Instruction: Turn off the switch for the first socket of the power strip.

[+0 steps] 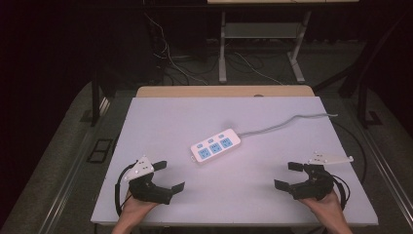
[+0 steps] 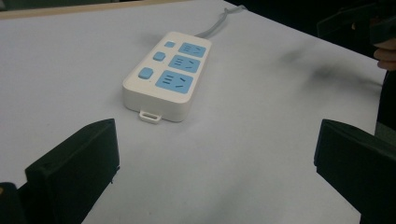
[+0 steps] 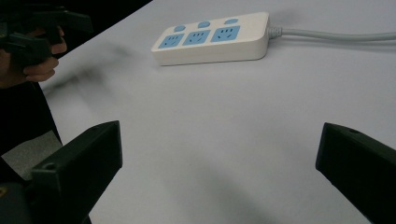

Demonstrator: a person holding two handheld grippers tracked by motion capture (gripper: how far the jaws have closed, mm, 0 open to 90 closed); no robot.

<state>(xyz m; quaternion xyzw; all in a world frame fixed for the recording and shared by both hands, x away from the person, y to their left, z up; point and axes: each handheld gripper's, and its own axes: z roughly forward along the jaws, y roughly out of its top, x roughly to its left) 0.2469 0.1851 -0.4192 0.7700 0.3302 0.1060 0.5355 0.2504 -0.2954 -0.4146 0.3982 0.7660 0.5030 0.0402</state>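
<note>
High view places the power strip (image 1: 215, 146) near the middle of the table (image 1: 160, 117), lying at a slant, its grey cable (image 1: 287, 120) running off toward the far right edge. Your left gripper (image 1: 168, 175) and right gripper (image 1: 287, 175) sit near the front corners, well apart from the strip, each with jaws spread wide and nothing held. Left gripper view shows the strip's small hanging tab (image 2: 150, 115) facing you. Risk, in my judgement: the smooth casing could slide or pivot on the bare surface if one jaw touches first, and the cable could drag the strip askew when you lift it.
</note>
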